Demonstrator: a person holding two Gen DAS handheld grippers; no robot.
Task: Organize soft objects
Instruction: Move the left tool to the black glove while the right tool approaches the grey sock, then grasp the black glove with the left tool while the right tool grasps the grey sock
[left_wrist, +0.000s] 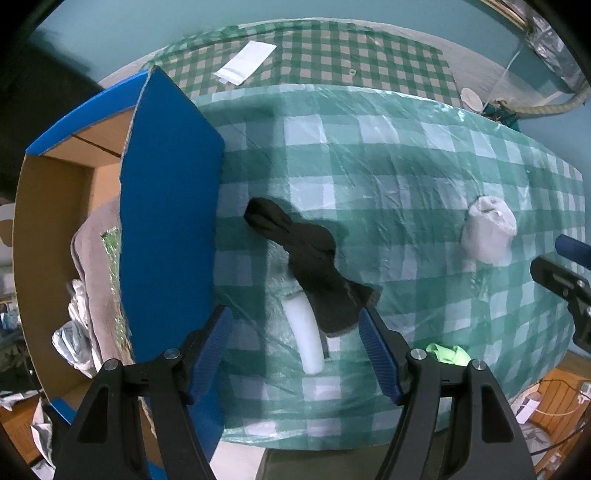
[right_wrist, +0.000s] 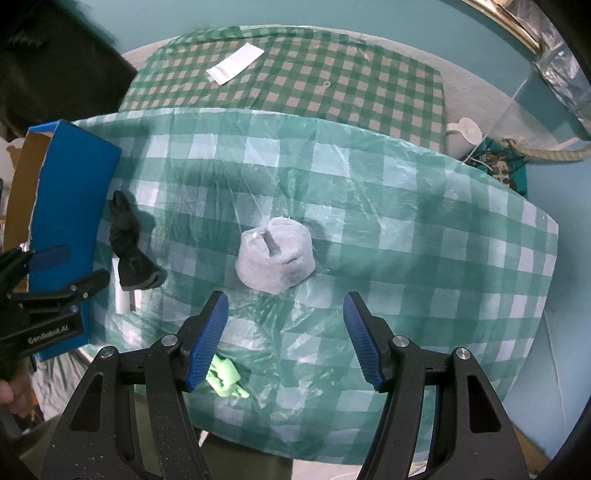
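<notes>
**Desk:** Both of your hand-held grippers hang over the bench (left_wrist: 424, 155) and its checked plastic cover. What is in the jaws?

**Floor:** Nothing. Your left hand-held gripper (left_wrist: 295, 339) stands wide, pointing down over the cuff end of the black sock (left_wrist: 310, 258), its right blue pad close beside the cuff, though I cannot tell whether it touches. Your right hand-held gripper (right_wrist: 284, 332) is just as wide and empty, with the rolled grey sock (right_wrist: 275, 258) lying a little beyond its tips.

**Desk:** How do you do this step well?

**Floor:** My judgement: centre each sock between the pads before you close. The black one sprawls long, so bite where the fabric bunches, and keep clear of the white tube (left_wrist: 308, 338) lying partly under it. Take the grey roll across its thick body so it does not unroll. The plastic cover is slick and wrinkled; pinch too low and you may lift it as well.

**Desk:** What does one camera give that the other lacks?

**Floor:** The left view looks into the blue cardboard box (left_wrist: 166, 206), where soft things already lie. The right view shows only its outer wall, but shows the small green clip (right_wrist: 225, 376) near the bench's front edge in full.
</notes>
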